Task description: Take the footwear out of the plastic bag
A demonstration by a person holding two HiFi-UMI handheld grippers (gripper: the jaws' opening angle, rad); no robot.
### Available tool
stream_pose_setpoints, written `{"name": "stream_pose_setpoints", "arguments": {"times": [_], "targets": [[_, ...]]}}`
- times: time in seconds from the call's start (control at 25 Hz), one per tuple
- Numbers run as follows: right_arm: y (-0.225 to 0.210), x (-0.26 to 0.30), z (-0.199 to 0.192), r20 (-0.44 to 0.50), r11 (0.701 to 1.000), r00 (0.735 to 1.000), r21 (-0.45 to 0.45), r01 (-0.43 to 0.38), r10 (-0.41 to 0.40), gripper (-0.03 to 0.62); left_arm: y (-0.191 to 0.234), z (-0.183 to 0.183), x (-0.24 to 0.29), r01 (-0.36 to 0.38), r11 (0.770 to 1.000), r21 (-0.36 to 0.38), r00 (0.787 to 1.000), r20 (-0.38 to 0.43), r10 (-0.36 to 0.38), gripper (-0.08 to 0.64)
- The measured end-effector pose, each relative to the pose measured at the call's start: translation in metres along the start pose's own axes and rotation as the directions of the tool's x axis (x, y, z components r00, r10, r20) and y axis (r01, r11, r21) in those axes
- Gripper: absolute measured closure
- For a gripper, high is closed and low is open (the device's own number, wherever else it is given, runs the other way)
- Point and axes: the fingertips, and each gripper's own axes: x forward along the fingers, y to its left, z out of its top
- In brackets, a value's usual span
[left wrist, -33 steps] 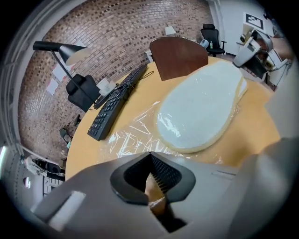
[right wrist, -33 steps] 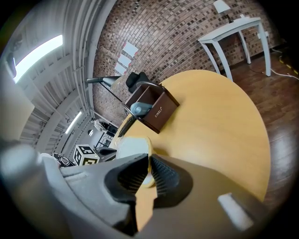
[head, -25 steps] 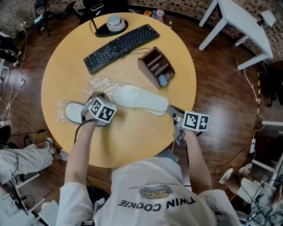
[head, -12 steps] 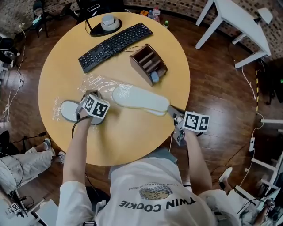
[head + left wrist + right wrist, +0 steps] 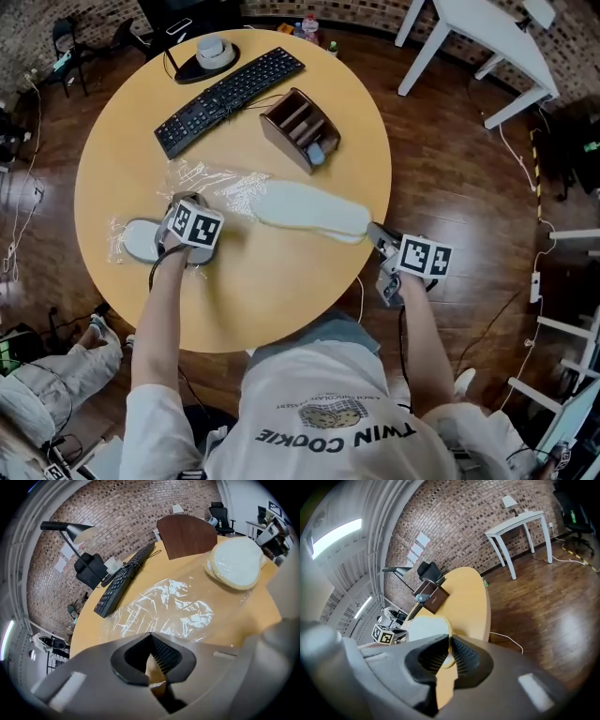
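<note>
The white slipper (image 5: 309, 211) is seen almost wholly outside the flattened plastic bag (image 5: 220, 183), with only its toe touching the film. A blue item is held in the wooden organiser (image 5: 298, 127). The left gripper (image 5: 151, 639) is pinched together on the bag's near edge, and the right gripper (image 5: 449, 644) is clamped narrowly on the slipper's heel. All is set on a round yellow table (image 5: 281, 291) above a wooden floor (image 5: 450, 150).

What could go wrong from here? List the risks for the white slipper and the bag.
1. The right gripper grips the white slipper only by its thin rim, close to the edge of the table. If it slips, the slipper could drop to the floor.
2. The slipper's far end lies against the plastic bag, which the left gripper seems to pinch at one spot, so the bag might drag along.
</note>
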Motion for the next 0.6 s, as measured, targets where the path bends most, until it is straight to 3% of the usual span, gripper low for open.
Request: {"name": "stream_pose_setpoints", "arguments": {"times": [0.36,0.6], "targets": [[-0.023,-0.022,-0.004,0.025,0.999,0.999,0.041,0.032,-0.034,0.568,-0.001,0.0,0.0,0.006,1.0,-0.028,1.0,-0.01,-0.006,0.557],[-0.031,-0.027,-0.003,0.044,0.995,0.994,-0.026,0.097,-0.096,0.565,-0.002,-0.002,0.0,-0.001,1.0,-0.017,1.0,-0.022,0.0,0.557]]}}
